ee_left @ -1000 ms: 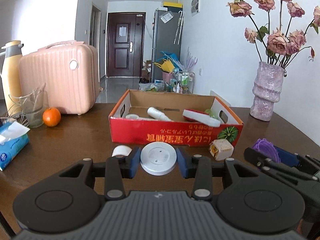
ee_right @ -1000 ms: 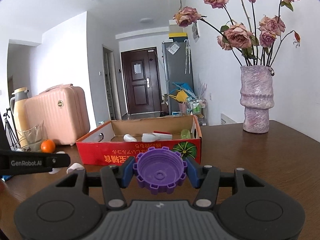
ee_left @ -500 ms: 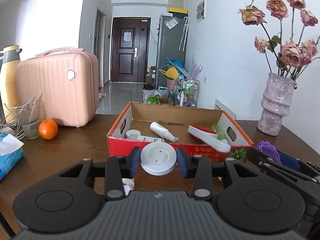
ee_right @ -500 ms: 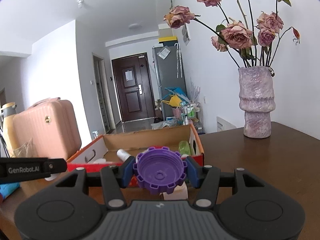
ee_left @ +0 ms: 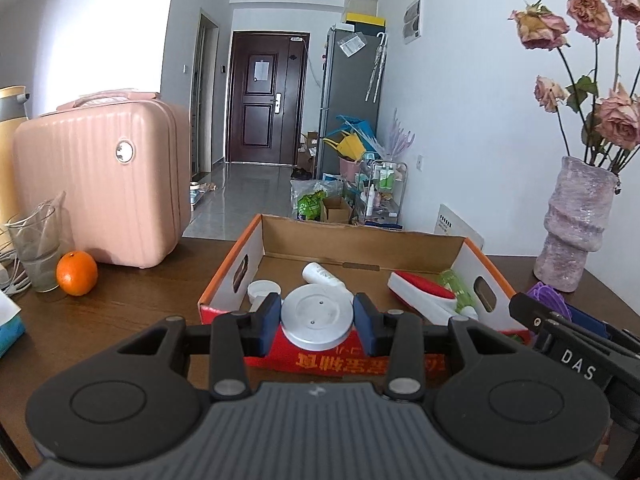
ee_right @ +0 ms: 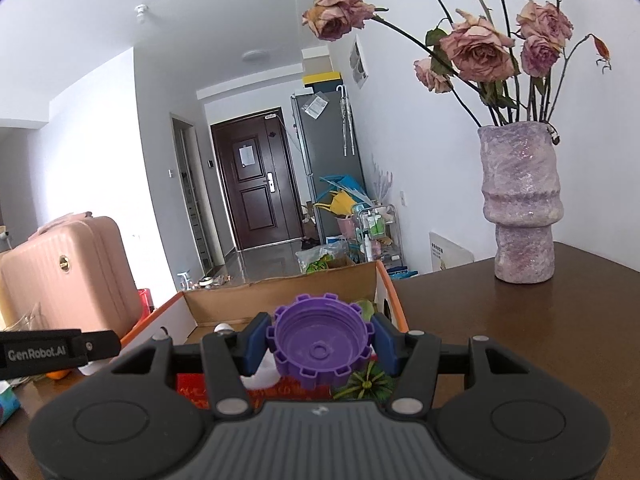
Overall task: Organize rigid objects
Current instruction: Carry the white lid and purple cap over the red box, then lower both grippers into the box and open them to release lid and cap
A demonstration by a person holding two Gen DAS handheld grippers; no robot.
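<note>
The left gripper (ee_left: pixel 318 322) pinches a flat silver-grey round lid (ee_left: pixel 317 317) between its blue pads, the jaws pressed on its rim at both sides. The lid hangs at the near wall of an open cardboard box (ee_left: pixel 362 246) with a red printed front, which stands on the dark wooden worktop (ee_left: pixel 144 300).

Inside the box lie a white bottle (ee_left: pixel 322 274), a small white round cap (ee_left: pixel 263 290) near the left wall, a red and white flat object (ee_left: pixel 424 294), and something pale green (ee_left: pixel 456 284) beside it toward the right wall.

The right gripper (ee_right: pixel 322 346) clamps a purple toothed cap (ee_right: pixel 320 350), hollow side toward the camera, its jaws closed on the notched edge. The cap sits over the box's near right corner; in the left wrist view it shows as a purple edge (ee_left: pixel 548 296) at the right.

On the worktop left of the box are an orange (ee_left: pixel 77 273), a clear glass beaker (ee_left: pixel 34 252) just beside it, and a pink suitcase (ee_left: pixel 100 184) behind them. To the right stands a mottled lilac vase (ee_right: pixel 520 204) holding dried roses (ee_right: pixel 476 50), well apart from the box.
</note>
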